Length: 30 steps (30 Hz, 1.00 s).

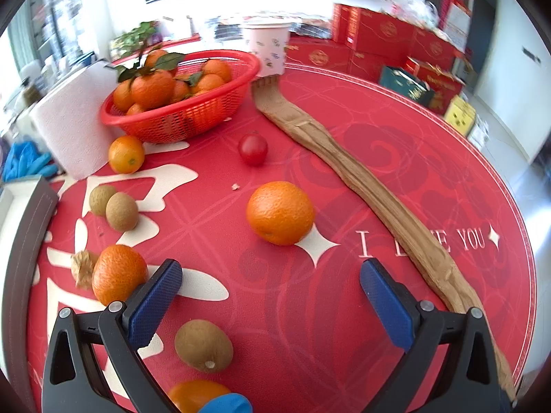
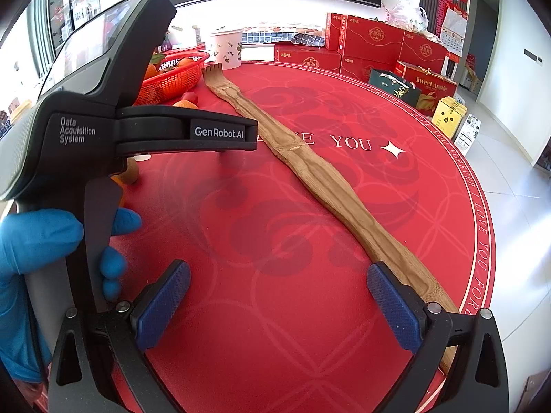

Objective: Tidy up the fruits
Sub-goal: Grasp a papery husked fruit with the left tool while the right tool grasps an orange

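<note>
Risk, largest first: round red tablecloth [image 1: 396, 158] slick, big dimpled orange [image 1: 280, 212] ahead of spread, empty left gripper [image 1: 272, 297] may roll off toward long wooden backscratcher [image 1: 372, 186]; heaped red mesh basket [image 1: 193, 117] may spill; right gripper [image 2: 279, 304] spread, idle; small red cherry tomato [image 1: 253, 149] crushable

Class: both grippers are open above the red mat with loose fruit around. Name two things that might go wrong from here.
1. The big orange and kiwi are round; the open left gripper might nudge them rolling.
2. The red basket is already heaped with tangerines, so added fruit may tumble out.
</note>
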Tool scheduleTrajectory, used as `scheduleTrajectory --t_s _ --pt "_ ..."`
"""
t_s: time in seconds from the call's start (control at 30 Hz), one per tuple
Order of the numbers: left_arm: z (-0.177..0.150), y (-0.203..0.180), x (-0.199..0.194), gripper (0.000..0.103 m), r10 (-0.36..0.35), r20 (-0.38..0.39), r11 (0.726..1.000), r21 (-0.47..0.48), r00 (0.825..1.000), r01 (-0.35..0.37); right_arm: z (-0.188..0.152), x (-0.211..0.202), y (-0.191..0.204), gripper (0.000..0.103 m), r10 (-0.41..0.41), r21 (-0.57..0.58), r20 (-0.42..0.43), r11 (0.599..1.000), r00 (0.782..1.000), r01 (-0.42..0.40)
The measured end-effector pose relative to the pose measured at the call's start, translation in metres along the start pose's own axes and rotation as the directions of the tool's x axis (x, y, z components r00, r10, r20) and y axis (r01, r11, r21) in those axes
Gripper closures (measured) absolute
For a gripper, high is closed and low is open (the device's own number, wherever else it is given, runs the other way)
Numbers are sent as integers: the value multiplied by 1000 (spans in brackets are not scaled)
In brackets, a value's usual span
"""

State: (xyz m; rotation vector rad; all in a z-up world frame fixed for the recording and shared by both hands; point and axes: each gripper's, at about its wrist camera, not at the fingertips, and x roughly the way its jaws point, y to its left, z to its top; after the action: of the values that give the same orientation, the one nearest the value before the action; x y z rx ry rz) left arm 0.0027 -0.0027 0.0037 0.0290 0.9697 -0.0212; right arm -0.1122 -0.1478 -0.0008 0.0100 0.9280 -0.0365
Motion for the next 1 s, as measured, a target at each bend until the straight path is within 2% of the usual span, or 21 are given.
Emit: scheduleTrajectory --t_s 0.07,0.13,0.27,0.33,0.4,0.47,0.57,0.63,0.67,0.77,1.0 --pt "-4 3 -17 0 23 50 1000 1 998 -23 0 0 0 0 0 0 0 1000 1000 0" --pt "-10 10 -40 0 10 105 1000 14 994 -12 0 0 0 0 0 0 0 1000 1000 0" --pt "-41 44 -97 0 23 214 999 17 976 -27 -1 0 -1 0 3 -1 1 1000 1000 -3" --pt "-59 64 -109 0 55 224 998 10 973 -59 -1 0 -1 0 3 -2 1 1000 1000 -3" --pt "-82 85 -115 0 95 206 995 0 974 -97 -1 0 -1 0 6 -4 3 1000 1000 -6" --pt "-104 102 -111 0 132 157 991 -26 979 -129 -1 0 -2 0 6 -4 3 1000 1000 -6" --pt "-124 116 -94 0 132 85 990 -54 988 -128 -2 -1 -2 0 5 -4 2 1000 1000 -5" --pt "-127 121 -81 0 134 42 989 -69 990 -131 -2 -1 -2 0 3 -2 2 1000 1000 -3" --pt "-128 124 -81 0 110 57 991 -89 992 -104 -2 -1 -2 0 3 -2 3 1000 1000 -3" --pt "-127 135 -76 0 60 26 990 -133 998 -56 -3 -1 -2 0 15 -14 8 1000 1000 -15" --pt "-123 136 -78 0 55 7 992 -113 998 -54 -3 -1 -2 0 21 -21 -3 1000 1000 -21"
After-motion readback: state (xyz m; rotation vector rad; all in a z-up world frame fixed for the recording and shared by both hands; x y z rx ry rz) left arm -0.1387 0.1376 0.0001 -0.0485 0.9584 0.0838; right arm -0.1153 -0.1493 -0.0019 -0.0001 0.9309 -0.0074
